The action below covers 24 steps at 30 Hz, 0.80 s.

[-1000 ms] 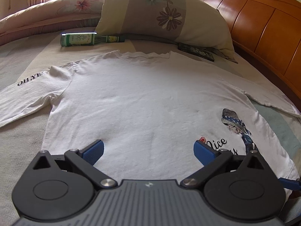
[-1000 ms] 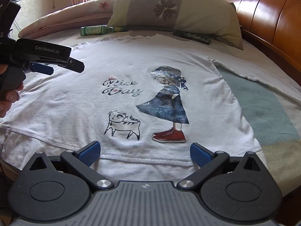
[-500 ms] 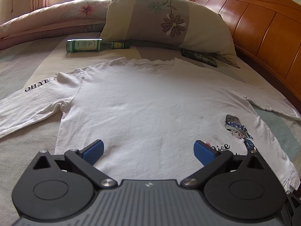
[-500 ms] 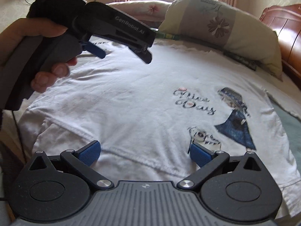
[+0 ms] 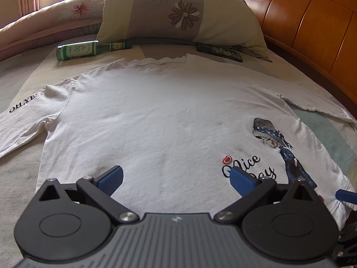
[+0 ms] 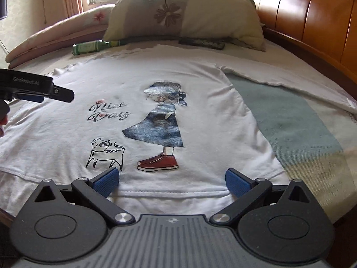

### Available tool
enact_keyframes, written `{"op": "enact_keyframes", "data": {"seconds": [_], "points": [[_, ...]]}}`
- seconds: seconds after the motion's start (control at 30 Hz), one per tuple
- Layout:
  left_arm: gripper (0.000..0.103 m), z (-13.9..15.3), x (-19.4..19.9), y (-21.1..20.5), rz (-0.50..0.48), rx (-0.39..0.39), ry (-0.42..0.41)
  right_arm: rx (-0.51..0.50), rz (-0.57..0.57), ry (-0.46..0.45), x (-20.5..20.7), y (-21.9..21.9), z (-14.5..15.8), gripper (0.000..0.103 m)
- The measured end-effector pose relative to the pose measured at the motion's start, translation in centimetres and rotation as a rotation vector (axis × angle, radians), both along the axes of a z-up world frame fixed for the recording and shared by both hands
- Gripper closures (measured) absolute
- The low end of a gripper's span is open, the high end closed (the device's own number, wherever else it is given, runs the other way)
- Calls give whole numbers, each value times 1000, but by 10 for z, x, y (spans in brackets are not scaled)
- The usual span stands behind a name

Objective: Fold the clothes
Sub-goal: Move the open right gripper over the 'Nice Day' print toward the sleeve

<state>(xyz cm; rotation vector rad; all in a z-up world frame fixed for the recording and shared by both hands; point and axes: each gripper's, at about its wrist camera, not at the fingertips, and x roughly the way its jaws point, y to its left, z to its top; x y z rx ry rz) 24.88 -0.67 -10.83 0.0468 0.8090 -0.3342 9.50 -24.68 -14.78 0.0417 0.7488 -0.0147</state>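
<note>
Hovering over shirt hem, left gripper (image 5: 176, 177) and right gripper (image 6: 170, 179) both spread wide, nothing pinched. White printed t-shirt (image 6: 183, 84) lying flat on bed (image 6: 290, 116), sleeves out. Green bottle (image 5: 83, 49), pillow (image 5: 178, 13) up by headboard (image 5: 312, 33).

The left gripper (image 5: 176, 177), a black two-finger tool with blue ribbed pads (image 5: 111, 177), had its jaws spread wide with nothing between them. The right gripper (image 6: 170, 182), of the same black build with blue pads (image 6: 106, 182), was likewise spread wide and empty. In the right wrist view the left gripper (image 6: 55, 95) reached in level from the left edge, and part of a hand (image 6: 2, 122) showed at its grip.
</note>
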Motion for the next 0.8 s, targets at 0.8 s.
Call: {"op": "enact_keyframes", "data": {"seconds": [0.8], "points": [[2,-9,5,-29,-38,14,16,102,-117,-12,13,-38,3,0]]}}
